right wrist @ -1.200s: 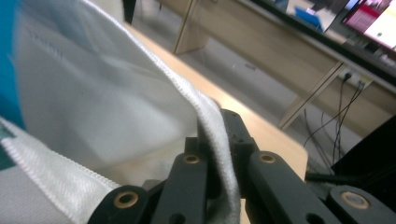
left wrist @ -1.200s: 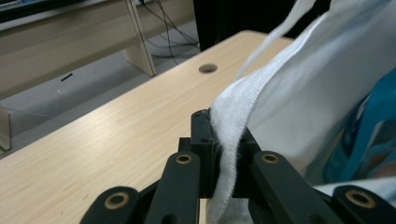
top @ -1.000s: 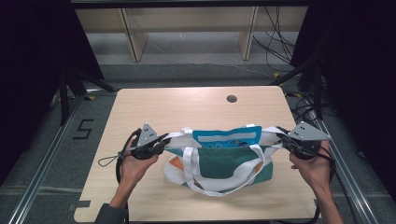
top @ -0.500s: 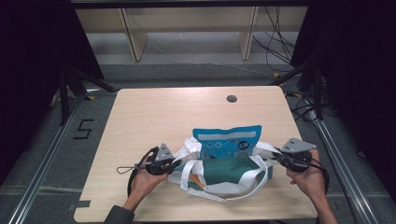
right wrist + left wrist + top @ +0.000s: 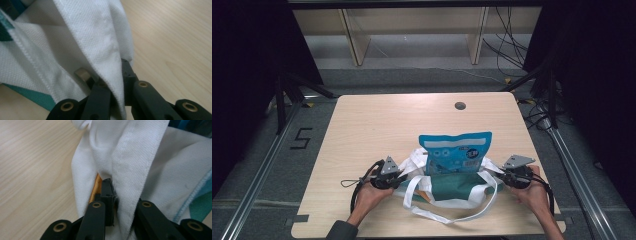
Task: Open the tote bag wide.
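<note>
Tote bag (image 5: 452, 187), white and teal cloth, pinched at both side edges and lying near the front edge of the table (image 5: 377, 120). Left tool (image 5: 398, 176) pressed together on a white hemmed fold at the bag's left side, cloth caught between the black jaws, an orange strip peeking beside them in the left gripper view (image 5: 113, 195). Right tool (image 5: 498, 175) likewise clamped on the white seam at the bag's right edge, fabric draped over the jaws in the right gripper view (image 5: 113, 82). Between them, a blue snack pouch (image 5: 455, 152) standing upright out of the bag's mouth, white handles (image 5: 452, 215) looped loose toward the person. Soft, limp and light by the look of it: likely to sag and fold wherever unsupported, so best held at the stitched hems, where the doubled cloth gives firmer purchase. Pouch probably crinkly and light, prone to tipping if the mouth slackens.
</note>
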A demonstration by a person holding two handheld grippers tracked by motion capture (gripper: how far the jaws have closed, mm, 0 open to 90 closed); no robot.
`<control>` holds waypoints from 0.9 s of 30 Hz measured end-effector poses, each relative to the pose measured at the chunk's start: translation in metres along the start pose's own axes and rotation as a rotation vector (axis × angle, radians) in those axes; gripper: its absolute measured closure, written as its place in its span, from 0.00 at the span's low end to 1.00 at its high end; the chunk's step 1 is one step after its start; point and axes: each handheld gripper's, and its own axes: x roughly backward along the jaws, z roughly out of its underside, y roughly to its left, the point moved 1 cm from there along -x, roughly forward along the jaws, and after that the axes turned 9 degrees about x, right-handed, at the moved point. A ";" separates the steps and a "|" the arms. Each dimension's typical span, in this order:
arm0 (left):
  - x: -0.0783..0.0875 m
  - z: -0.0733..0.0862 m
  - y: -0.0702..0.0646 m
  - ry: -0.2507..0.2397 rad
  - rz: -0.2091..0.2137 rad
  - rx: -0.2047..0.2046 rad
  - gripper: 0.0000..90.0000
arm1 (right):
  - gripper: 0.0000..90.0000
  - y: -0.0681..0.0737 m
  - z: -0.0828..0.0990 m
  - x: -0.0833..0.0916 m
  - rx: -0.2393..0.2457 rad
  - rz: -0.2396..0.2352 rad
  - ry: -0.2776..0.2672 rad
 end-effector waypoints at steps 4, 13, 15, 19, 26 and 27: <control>-0.007 -0.008 0.011 0.011 -0.032 0.005 0.89 | 0.98 -0.005 -0.007 -0.008 0.003 0.023 -0.002; -0.002 -0.021 0.034 -0.013 -0.008 0.092 0.67 | 0.66 -0.025 -0.023 -0.017 -0.067 0.088 -0.010; 0.008 -0.028 0.034 -0.020 -0.016 0.126 0.48 | 0.59 -0.035 -0.021 -0.002 -0.128 0.092 -0.095; 0.027 -0.044 0.036 -0.049 -0.047 0.112 0.34 | 0.51 -0.043 -0.027 0.038 -0.194 0.095 -0.212; 0.030 -0.073 0.011 -0.099 0.018 0.030 0.34 | 0.47 -0.014 -0.060 0.081 -0.104 -0.050 -0.370; 0.027 -0.075 0.010 -0.099 0.013 0.024 0.34 | 0.47 -0.007 -0.065 0.080 -0.083 -0.079 -0.379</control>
